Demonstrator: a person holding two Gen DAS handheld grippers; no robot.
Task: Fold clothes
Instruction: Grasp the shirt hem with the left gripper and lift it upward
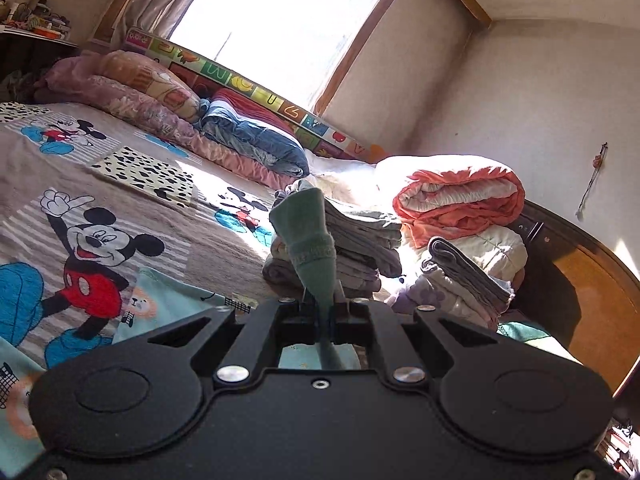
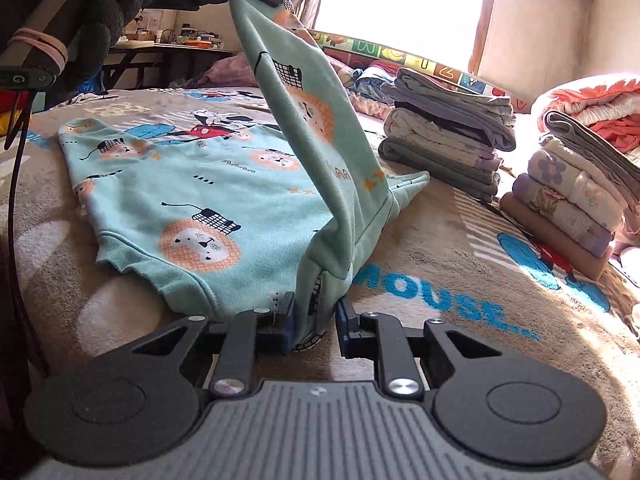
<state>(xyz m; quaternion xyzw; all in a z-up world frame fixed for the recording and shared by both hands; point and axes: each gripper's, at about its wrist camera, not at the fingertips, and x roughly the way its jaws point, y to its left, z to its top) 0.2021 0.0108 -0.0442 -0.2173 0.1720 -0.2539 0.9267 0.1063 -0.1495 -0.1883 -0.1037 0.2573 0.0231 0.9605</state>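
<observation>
My left gripper (image 1: 324, 304) was clamped on the cuff of the mint lion-print top (image 2: 192, 200), lifting its sleeve off the blanket (image 2: 460, 272); my right gripper (image 2: 314, 320) stood apart around the hem.

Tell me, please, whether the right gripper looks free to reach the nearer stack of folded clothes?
Probably yes: bare blanket lies between the right gripper and that stack, though its open jaws straddle the shirt hem.
</observation>
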